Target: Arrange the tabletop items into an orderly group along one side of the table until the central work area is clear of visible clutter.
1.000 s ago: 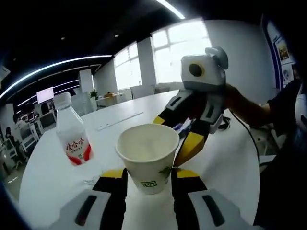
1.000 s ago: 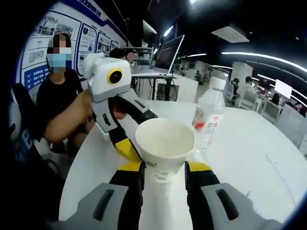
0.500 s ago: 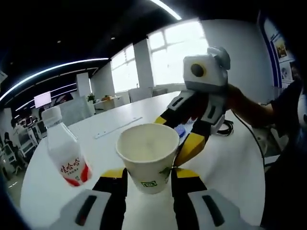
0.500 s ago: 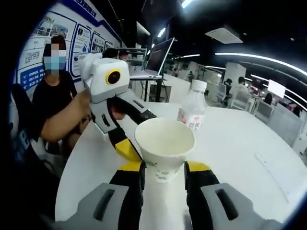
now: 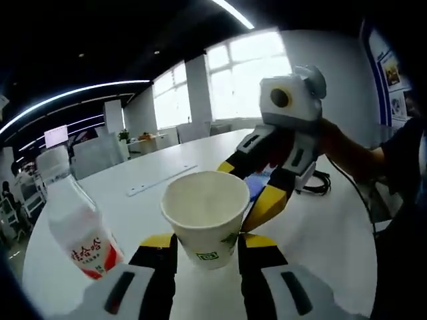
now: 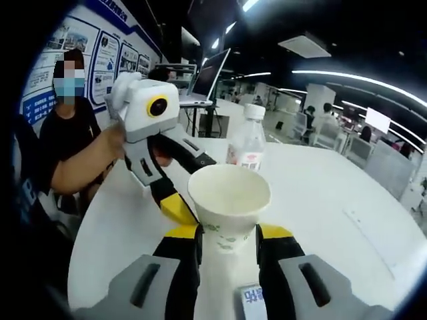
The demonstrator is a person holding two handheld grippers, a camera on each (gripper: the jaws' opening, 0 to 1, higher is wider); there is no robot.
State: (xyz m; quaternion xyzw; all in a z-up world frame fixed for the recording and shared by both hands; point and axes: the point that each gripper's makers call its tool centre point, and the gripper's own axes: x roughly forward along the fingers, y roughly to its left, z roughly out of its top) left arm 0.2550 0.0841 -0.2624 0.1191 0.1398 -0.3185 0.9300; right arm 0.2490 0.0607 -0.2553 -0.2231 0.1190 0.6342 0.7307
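A white paper cup point(image 5: 205, 215) with a green mark stands between the yellow-tipped jaws of my left gripper point(image 5: 203, 241), which is shut on it. My right gripper point(image 5: 267, 187) reaches in from the right and clamps the cup's far side. In the right gripper view the same cup point(image 6: 229, 203) sits in the shut right gripper point(image 6: 227, 233), with the left gripper point(image 6: 170, 193) on its far left side. A clear plastic bottle point(image 5: 75, 223) with a red and white label stands on the white table point(image 5: 320, 233) at the left. The bottle point(image 6: 247, 143) also shows just behind the cup.
A long thin strip point(image 5: 160, 180) lies on the table beyond the cup. A small blue item point(image 5: 257, 185) lies under the right gripper and a black cable point(image 5: 320, 185) behind it. A phone-like device point(image 6: 250, 297) lies below the cup. A seated person point(image 6: 63, 133) is at the table's left edge.
Both views have swung while both grippers kept hold of the cup. The bottle now sits further left in each view and closer to the left gripper.
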